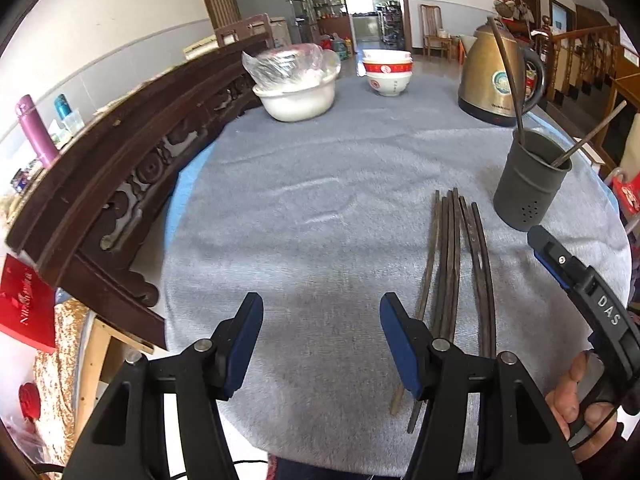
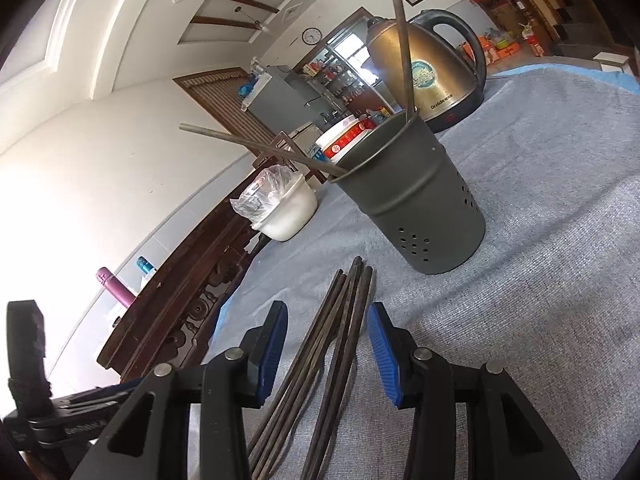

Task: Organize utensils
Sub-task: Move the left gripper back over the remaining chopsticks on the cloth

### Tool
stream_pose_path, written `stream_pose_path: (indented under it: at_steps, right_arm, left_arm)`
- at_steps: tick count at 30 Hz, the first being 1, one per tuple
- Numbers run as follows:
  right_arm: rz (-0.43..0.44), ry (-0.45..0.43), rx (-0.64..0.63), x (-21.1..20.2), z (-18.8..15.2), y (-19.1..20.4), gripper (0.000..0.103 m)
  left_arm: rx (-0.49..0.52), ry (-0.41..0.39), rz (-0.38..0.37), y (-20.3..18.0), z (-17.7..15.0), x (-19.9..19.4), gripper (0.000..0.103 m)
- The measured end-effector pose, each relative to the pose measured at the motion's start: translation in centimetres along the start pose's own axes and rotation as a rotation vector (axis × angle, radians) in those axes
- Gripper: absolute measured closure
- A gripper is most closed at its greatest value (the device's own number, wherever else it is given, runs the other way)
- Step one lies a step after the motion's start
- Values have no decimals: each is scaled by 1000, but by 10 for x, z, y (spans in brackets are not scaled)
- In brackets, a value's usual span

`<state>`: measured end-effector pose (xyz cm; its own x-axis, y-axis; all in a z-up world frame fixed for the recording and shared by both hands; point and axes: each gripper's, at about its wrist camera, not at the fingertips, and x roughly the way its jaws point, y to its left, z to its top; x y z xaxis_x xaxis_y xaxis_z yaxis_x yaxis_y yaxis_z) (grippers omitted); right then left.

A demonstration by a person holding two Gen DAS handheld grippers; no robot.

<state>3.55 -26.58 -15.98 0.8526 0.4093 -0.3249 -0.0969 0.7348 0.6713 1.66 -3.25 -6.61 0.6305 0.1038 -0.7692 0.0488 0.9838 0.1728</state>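
Note:
Several dark chopsticks [image 1: 452, 280] lie side by side on the grey cloth [image 1: 320, 208]. Just beyond them stands a grey perforated holder [image 1: 528, 188] with two chopsticks [image 2: 400, 40] leaning in it. My left gripper [image 1: 322, 320] hovers open over bare cloth, left of the bundle, with nothing between its fingers. In the right wrist view my right gripper [image 2: 328, 332] is open and straddles the lying chopsticks [image 2: 340, 320], its blue pads [image 2: 380, 340] apart from them. The holder [image 2: 416, 204] stands close ahead of it.
A brass-coloured kettle [image 1: 496, 76] stands behind the holder. Stacked red-and-white bowls [image 1: 387, 72] and a white basin with a plastic bag [image 1: 296, 92] sit at the far edge. Carved dark wooden furniture [image 1: 120, 184] borders the table on the left. A hand [image 1: 576, 396] holds the right gripper's handle.

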Motion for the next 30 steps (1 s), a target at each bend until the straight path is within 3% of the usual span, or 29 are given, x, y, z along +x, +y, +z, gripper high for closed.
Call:
stream_pose_path:
  at_steps: [11,30]
  right_arm:
    - [23,22,-4,4,0,-1,57]
    - [11,84,-24,15,-2,2,57]
  left_arm:
    - [-18,29,47,2,0,-7,41]
    - [-33,60,9,-23,43,26,41]
